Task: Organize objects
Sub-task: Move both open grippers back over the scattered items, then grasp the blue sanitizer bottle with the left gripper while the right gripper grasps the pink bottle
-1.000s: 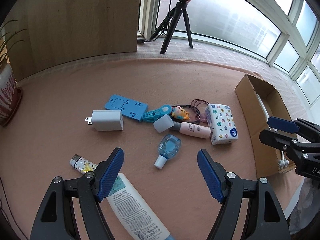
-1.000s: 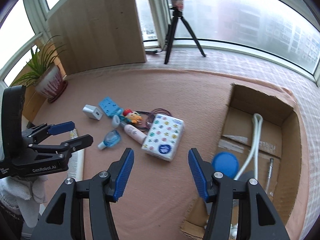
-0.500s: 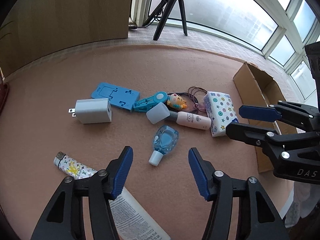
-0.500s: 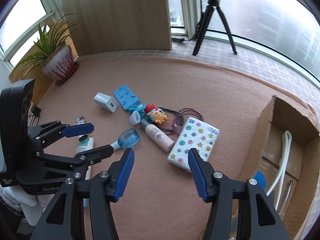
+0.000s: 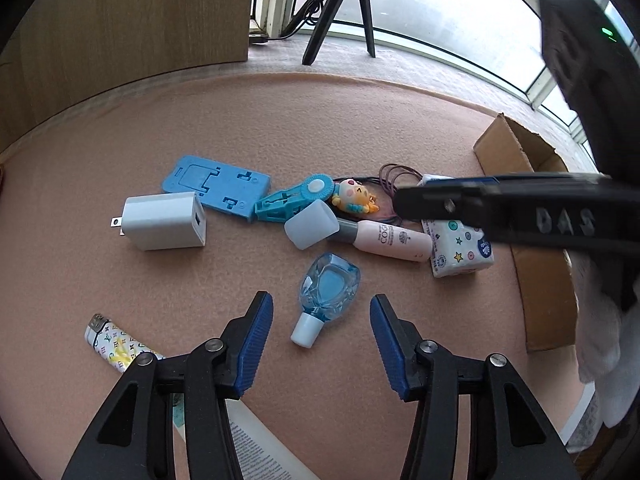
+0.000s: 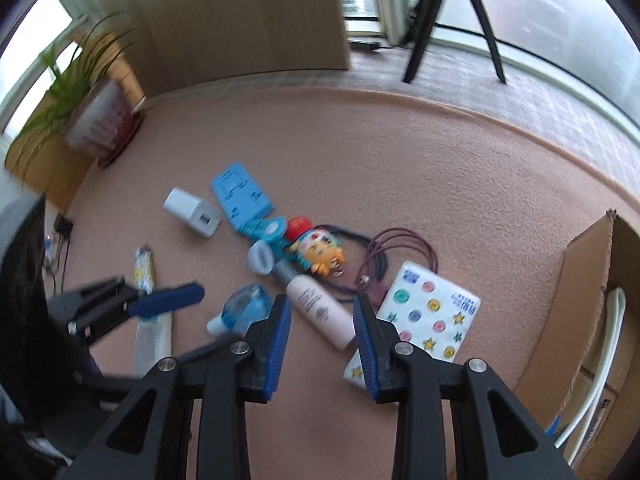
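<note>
I am lining my released left tongs (image 5: pixel 321 344) squarely over the blue bottle (image 5: pixel 327 288); my right tongs (image 6: pixel 321 338), also released, are nearing the pink tube (image 6: pixel 320 311).

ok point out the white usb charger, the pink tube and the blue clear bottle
white cube usb charger (image 5: pixel 162 222), left wrist view, top face
pink cosmetic tube (image 5: pixel 394 240), left wrist view, printed body
small clear blue bottle (image 5: pixel 330 288), left wrist view, blue body
</note>
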The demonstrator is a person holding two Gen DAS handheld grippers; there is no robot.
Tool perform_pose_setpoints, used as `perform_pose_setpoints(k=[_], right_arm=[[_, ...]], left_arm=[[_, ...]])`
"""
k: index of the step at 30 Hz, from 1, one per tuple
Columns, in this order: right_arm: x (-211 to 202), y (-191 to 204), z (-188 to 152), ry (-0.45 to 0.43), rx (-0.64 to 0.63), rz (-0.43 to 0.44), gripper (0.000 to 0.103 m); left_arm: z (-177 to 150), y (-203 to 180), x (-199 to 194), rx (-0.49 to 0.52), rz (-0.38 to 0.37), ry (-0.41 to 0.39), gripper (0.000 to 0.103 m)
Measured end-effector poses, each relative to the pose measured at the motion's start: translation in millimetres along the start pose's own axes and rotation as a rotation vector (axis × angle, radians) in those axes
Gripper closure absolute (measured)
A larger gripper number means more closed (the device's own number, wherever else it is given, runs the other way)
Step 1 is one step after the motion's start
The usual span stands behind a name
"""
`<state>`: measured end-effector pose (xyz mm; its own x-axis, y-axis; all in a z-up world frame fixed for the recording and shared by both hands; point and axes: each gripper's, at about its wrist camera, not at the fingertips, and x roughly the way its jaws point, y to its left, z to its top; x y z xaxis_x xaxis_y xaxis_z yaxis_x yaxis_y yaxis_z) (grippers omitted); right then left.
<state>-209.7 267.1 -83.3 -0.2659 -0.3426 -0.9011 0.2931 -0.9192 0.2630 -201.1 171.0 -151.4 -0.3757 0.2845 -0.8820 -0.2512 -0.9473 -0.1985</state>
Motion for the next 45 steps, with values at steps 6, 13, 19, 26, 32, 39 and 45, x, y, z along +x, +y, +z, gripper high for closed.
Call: perform_pose_setpoints(k=[6, 13, 19, 26, 32, 39, 45], right_arm=[[27, -15, 23, 0.079, 0.060, 0.021, 0.074], [45, -4, 26, 0.172, 0.020, 0.050, 0.069], [37, -7, -10, 0.184, 0.066, 0.136, 0.075], [20, 6, -61, 0.139, 0.049, 0.091, 0.084], [3, 12, -78, 0.147, 0.058, 0.132, 0.084], [-11, 9, -46, 0.040, 0.066, 0.061, 0.084], [10, 2, -41, 0.062, 0.127, 0.107, 0.084]], left_arm=[[2, 4, 2, -0.022, -0.011, -0.003, 0.048], [1, 7, 5, -0.017, -0.010, 0.012, 0.048], [-4, 7, 1, 0.003, -0.030, 0.016, 0.048], [-5, 11, -5, 0.000, -0.046, 0.021, 0.049], [14, 14, -11, -0.001, -0.036, -0.003, 0.049], [19, 5, 5, 0.043, -0.014, 0.026, 0.049], [13, -2, 14, 0.073, -0.004, 0.047, 0.058]])
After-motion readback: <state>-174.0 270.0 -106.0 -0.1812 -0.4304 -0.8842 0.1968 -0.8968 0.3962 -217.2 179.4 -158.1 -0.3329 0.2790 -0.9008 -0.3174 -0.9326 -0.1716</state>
